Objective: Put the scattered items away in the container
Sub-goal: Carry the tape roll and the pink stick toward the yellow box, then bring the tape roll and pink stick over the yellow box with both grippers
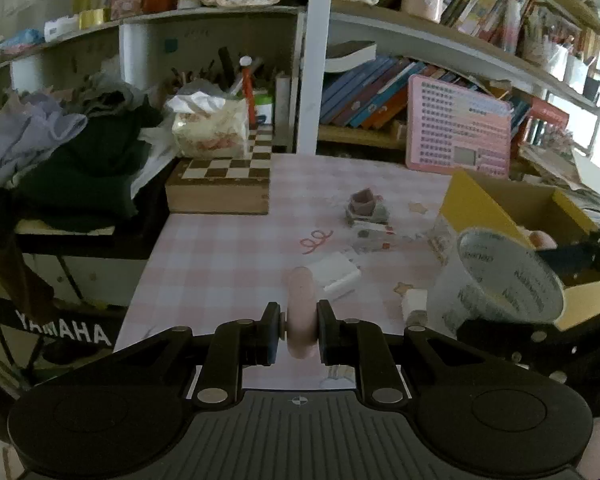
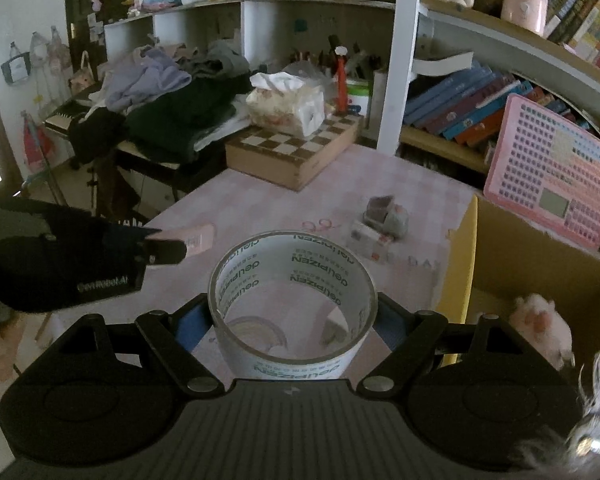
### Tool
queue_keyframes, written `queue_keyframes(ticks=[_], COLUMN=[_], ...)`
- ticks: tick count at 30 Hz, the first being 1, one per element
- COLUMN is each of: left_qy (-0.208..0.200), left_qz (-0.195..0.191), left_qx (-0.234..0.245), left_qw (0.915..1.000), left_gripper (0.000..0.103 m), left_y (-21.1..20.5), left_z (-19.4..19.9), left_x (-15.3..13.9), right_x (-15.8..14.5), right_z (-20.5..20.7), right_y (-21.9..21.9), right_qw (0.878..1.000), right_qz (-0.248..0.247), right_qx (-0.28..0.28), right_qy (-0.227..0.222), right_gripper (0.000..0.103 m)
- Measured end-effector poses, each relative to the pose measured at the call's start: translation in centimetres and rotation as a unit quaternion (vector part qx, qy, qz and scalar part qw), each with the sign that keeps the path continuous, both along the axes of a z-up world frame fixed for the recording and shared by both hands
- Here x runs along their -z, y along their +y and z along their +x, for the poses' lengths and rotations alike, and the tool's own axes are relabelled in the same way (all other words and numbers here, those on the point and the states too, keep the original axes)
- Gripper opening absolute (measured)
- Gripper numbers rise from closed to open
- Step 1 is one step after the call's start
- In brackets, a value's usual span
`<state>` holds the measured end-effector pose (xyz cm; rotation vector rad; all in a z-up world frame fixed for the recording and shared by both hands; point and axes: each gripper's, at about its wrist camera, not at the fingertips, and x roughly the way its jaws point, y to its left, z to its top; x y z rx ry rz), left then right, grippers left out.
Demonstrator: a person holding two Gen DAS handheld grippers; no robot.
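The right gripper (image 2: 293, 320) is closed across the outside of a roll of clear packing tape (image 2: 293, 300), its jaws pressing on opposite sides of the ring, which is held above the desk (image 2: 260, 200) just left of the yellow cardboard box (image 2: 466, 264). The roll looks light and stiff with a slick outer face, so a squeeze across the full width seems the safest hold; a grip on one edge would likely let it pivot. The left gripper (image 1: 299, 322) is clamped on a small pink rounded object (image 1: 299, 308), pinched on its flat sides and held above the near part of the desk; it looks light and smooth, and I cannot tell whether it is hard or soft. In the box a pink plush paw (image 2: 540, 320) already lies near the wall. Left on the desk are a white flat block (image 1: 338, 274), a pink curled band (image 1: 316, 240), a small pink-and-grey figure (image 1: 366, 206) and scraps of packaging near the box's left wall. The chessboard box (image 1: 220, 184) with a tissue pack (image 1: 210, 124) on it stands at the far left corner, well clear. The box's raised flap is the main thing to clear.
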<state>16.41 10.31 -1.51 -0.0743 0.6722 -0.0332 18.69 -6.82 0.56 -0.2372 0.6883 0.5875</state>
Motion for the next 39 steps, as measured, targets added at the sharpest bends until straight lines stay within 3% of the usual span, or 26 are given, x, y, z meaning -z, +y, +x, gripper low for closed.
queue_keyframes(ticks=[20,39], left_qy=[-0.031,-0.056], left_qz=[-0.037,-0.053], left_qx=[0.08,0.202], left_qw=[0.9956,0.9764], left_gripper=[0.018,0.018], left_y=[-2.6,-9.7], left_z=[-4.2,-3.2], left_x=[-4.2,-6.5], right_x=[-2.0,-3.8], right_z=[-6.2,-8.1], right_y=[-4.1,-11.5], right_qw=[0.999,0.989], right_qz=[0.002,0.004], right_qx=[0.05,0.145], right_qy=[0.007,0.005], right_gripper=[0.084,0.084])
